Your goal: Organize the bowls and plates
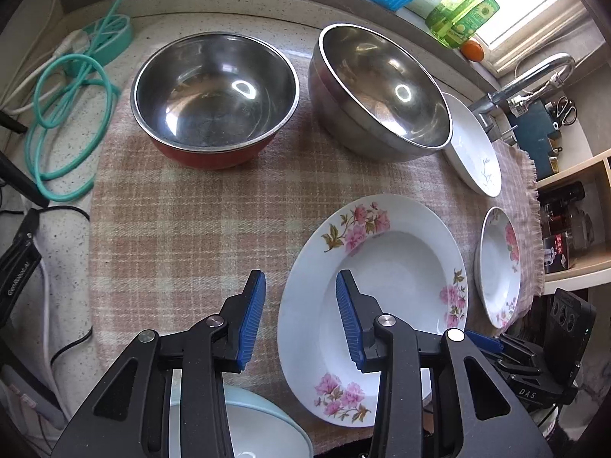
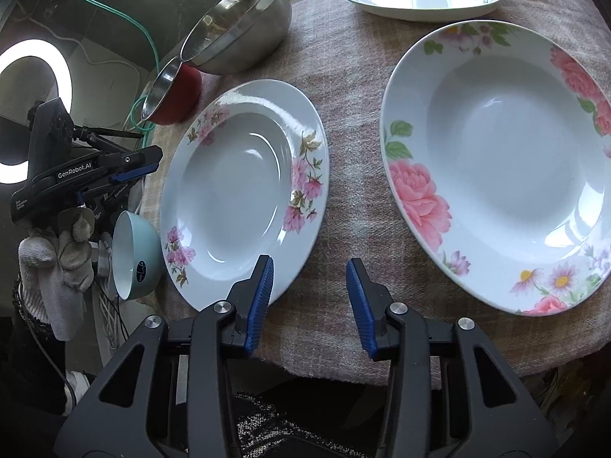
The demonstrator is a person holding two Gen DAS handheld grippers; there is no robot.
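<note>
Above a plaid cloth (image 1: 183,229) spread on a speckled kitchen counter, the left gripper (image 1: 300,290) hangs with its blue-padded jaws spread apart and holding nothing, one finger over bare cloth, the other over the near rim of a pink-blossom plate (image 1: 382,267). At the right, the right gripper (image 2: 310,278) is likewise released, jaws parted over the strip of cloth between that plate and a larger rose plate (image 2: 504,160).

Behind the plates stand two steel bowls side by side: a red-sided bowl (image 1: 214,91) at left and an all-steel bowl (image 1: 382,87) at right, the latter tilted. A plain white dish with a faint blue sprig (image 1: 471,145) lies just beyond the all-steel bowl, near the faucet (image 1: 534,76). A pale blue bowl (image 2: 135,255) sits at the cloth's near left edge, just beside the blossom plate and below the left gripper. A gloved hand (image 2: 61,252) grips the left tool. A coiled teal cable (image 1: 65,114) lies on the counter to the left.
</note>
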